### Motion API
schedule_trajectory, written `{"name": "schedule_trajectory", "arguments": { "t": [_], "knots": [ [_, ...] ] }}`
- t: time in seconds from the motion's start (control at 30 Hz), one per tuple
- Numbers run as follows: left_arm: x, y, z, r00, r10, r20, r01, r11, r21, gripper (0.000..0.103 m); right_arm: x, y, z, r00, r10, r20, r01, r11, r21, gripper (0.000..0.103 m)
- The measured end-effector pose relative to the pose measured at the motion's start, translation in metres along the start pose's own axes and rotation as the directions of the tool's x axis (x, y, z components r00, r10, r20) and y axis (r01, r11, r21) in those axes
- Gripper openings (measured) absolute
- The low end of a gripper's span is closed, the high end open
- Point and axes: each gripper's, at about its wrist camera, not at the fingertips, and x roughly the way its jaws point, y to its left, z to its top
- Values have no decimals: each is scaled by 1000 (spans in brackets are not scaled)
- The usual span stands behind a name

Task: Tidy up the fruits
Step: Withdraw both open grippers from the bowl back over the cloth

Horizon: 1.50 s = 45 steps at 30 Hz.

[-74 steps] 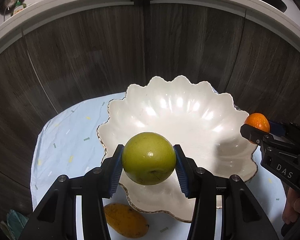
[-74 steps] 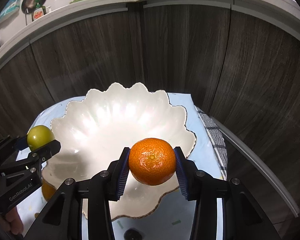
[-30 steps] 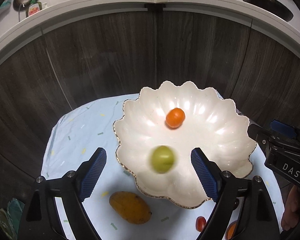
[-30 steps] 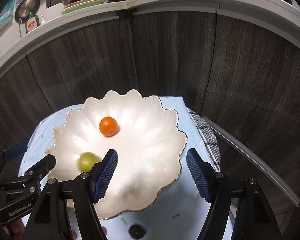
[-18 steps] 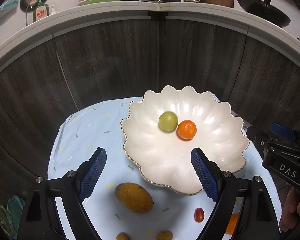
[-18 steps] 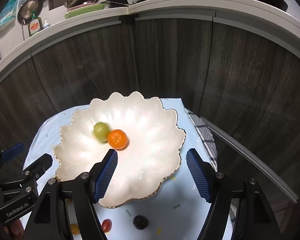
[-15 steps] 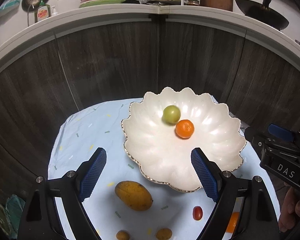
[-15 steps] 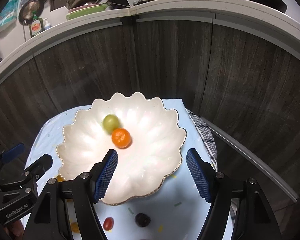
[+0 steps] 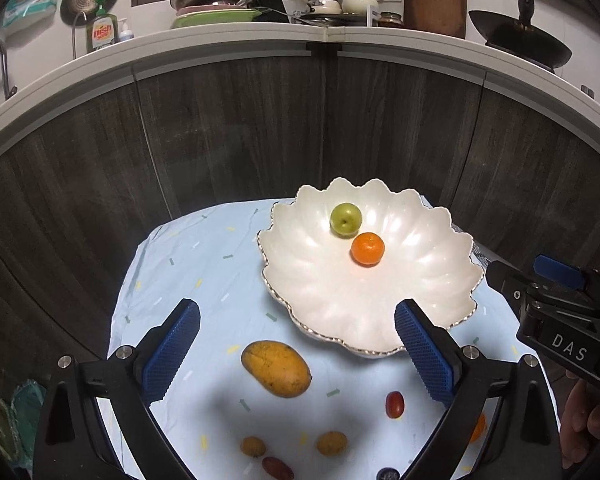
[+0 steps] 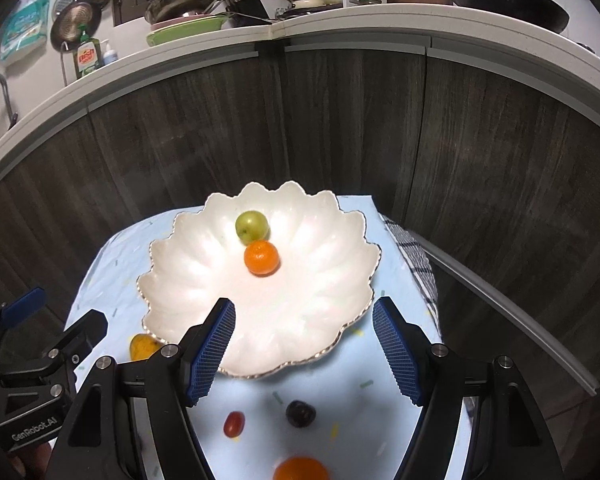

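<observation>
A white scalloped bowl (image 9: 432, 300) (image 10: 180, 280) holds a green apple (image 9: 345, 219) (image 10: 252, 225) and a tangerine (image 9: 367, 248) (image 10: 261, 257), touching each other. My left gripper (image 9: 296, 354) is open and empty, above the cloth in front of the bowl. My right gripper (image 10: 304, 348) is open and empty over the bowl's near rim. On the cloth lie a mango (image 9: 276, 368) (image 10: 142, 346), a red cherry tomato (image 9: 394, 404) (image 10: 234, 424), a dark grape (image 10: 300, 413), another tangerine (image 10: 300, 469) and small brownish fruits (image 9: 332, 443).
A light blue cloth (image 9: 204, 280) covers the low table. Dark wood cabinet fronts (image 9: 236, 136) rise close behind it. A checked towel (image 10: 418, 264) lies at the cloth's right edge. The other gripper (image 9: 560, 320) shows at the right of the left wrist view.
Both grippers opened and dropped the apple and tangerine into the bowl, then drew back and up. The two fruits rolled and came to rest side by side.
</observation>
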Motion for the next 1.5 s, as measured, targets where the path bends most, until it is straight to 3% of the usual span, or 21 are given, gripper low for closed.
{"name": "schedule_trajectory", "arguments": {
  "t": [0.63,0.83,1.5],
  "knots": [
    [-25,2,-31,1000,25,-8,-25,999,23,103,-19,8,-36,1000,-8,-17,8,1000,-13,72],
    [-27,3,-44,1000,24,-20,-24,999,31,103,-22,8,-50,1000,-26,-17,26,1000,-7,79],
    [-19,6,-85,998,34,-59,-30,998,60,103,-15,11,-93,997,-47,-60,48,999,1,79]
  ]
}}
